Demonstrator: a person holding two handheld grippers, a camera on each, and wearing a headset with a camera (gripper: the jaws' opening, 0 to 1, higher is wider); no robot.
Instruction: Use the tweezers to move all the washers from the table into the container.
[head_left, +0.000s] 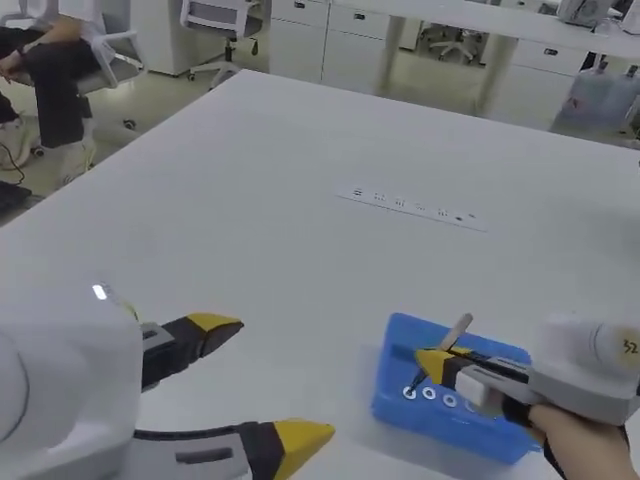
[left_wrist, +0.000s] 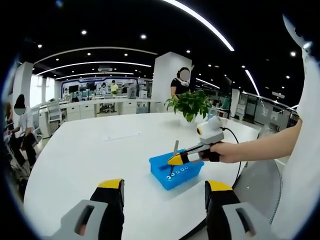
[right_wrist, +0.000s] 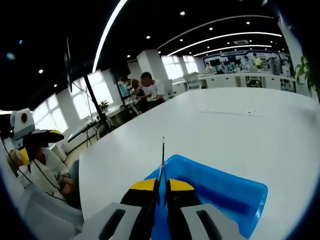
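Observation:
A blue container (head_left: 440, 432) sits on the white table near its front right, with several washers (head_left: 430, 394) lying inside in a row. My right gripper (head_left: 432, 364) is shut on the tweezers (head_left: 459, 329) and hovers over the container, the dark tweezer tip pointing down toward the washers. In the right gripper view the tweezers (right_wrist: 162, 159) stick out from between the shut jaws above the container (right_wrist: 235, 200). My left gripper (head_left: 262, 382) stands open and holds nothing, low at the front left. The left gripper view shows the container (left_wrist: 172, 183), the washers (left_wrist: 177, 170) and the right gripper (left_wrist: 178, 159).
A flush socket strip (head_left: 415, 208) is set into the table (head_left: 250, 200) behind the container. Office chairs and desks stand beyond the table's far edge, and a seated person is at the left. A potted plant (left_wrist: 190, 105) stands on the table's far side in the left gripper view.

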